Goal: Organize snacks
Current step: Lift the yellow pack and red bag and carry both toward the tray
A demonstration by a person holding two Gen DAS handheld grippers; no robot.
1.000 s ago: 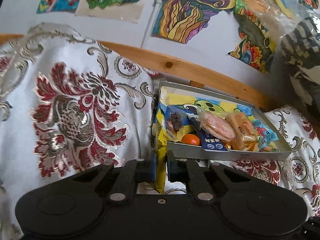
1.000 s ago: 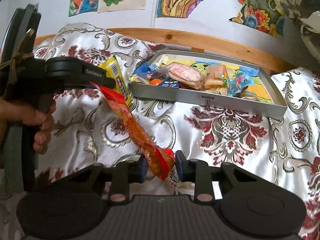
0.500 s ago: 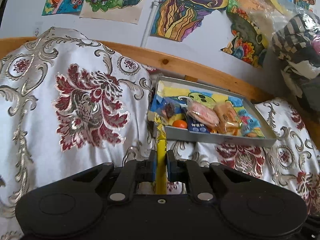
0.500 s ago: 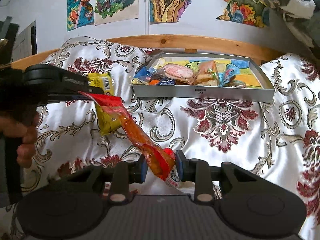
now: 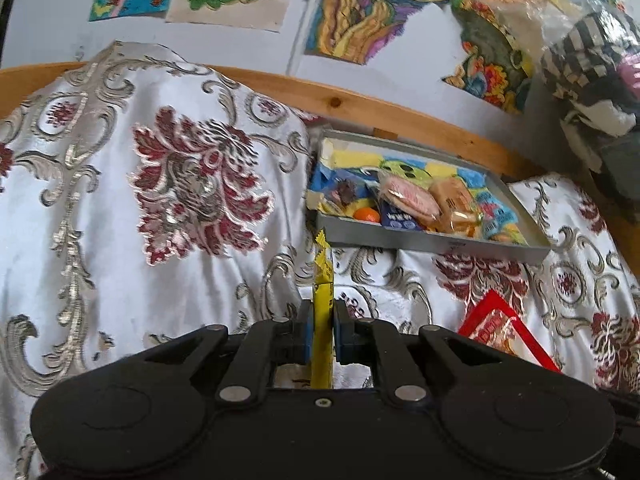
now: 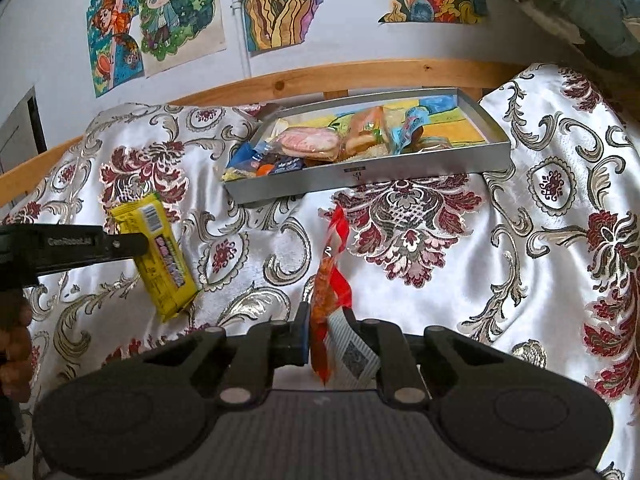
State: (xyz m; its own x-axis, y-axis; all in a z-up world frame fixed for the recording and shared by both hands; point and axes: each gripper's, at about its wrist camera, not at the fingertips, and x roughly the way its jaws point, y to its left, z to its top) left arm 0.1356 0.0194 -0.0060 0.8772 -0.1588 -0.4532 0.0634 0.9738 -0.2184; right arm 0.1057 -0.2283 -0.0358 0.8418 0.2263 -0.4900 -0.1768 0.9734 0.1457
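While my left claw [image 5: 323, 340] pinches the flat yellow foil snack bar [image 5: 322, 304] edge-on between its blue pads, the right-wrist view shows that same bar [image 6: 160, 256] broadside, hanging off the bedcover with a barcode at its upper end and a pink-lettered name I cannot read. My right claw [image 6: 326, 334] is closed on a long red-and-orange plastic snack packet [image 6: 330, 280] that stands up toward the tray; a white wrapper with a QR code [image 6: 354, 354] sits just beside its right finger. Ahead lies the shallow grey metal tray [image 6: 360, 174], its near wall facing me, already crowded with wrapped snacks at its left and middle, its right end showing bare painted floor. Between claws and tray the white satin bedcover with maroon flowers [image 6: 420, 272] is open. Behind the tray runs a pine bed rail [image 6: 304, 80]. White lettering on the left claw's finger is partly legible, perhaps "GenRobot.AI".
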